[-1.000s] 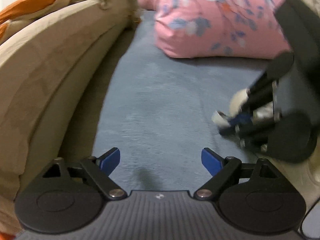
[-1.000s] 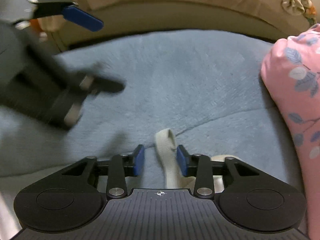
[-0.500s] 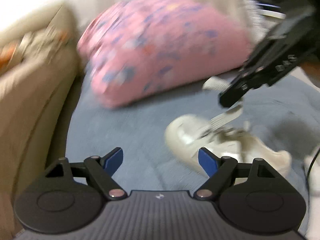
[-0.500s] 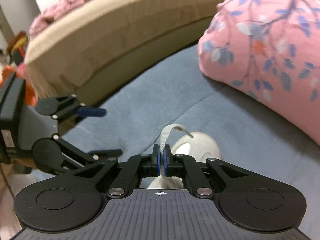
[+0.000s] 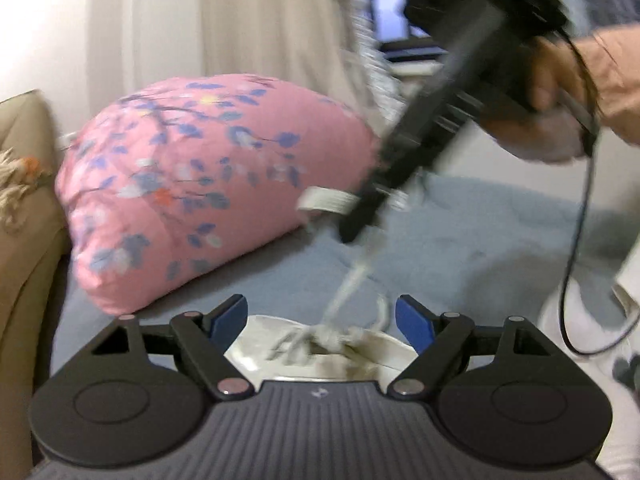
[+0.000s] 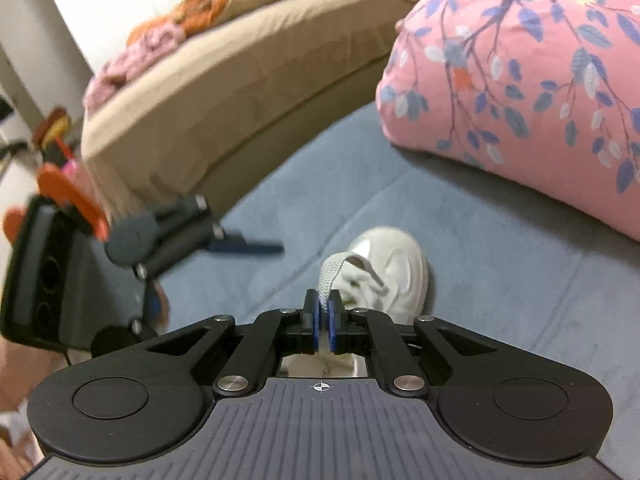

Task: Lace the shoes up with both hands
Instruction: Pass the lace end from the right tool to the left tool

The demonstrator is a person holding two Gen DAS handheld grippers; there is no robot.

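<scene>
My right tongs [image 6: 324, 322]: clenched on the flat grey lace [image 6: 330, 276], which loops up just ahead of the pads. My left tongs [image 5: 320, 318]: spread wide, holding nothing, hovering directly above the white shoe [image 5: 320, 350]. Shoe: on the blue blanket [image 6: 500, 248], just beyond the right tongs, toe toward the pink floral pillow [image 6: 532, 72].

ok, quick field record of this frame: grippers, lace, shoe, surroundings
left gripper: open, holds nothing, poised over the shoe
right gripper: shut on the lace
lace: runs taut from the shoe up to the right gripper
shoe: white, lying on the blue blanket
pillow: pink, floral, beyond the shoe
sofa: tan, edging the blanket
</scene>
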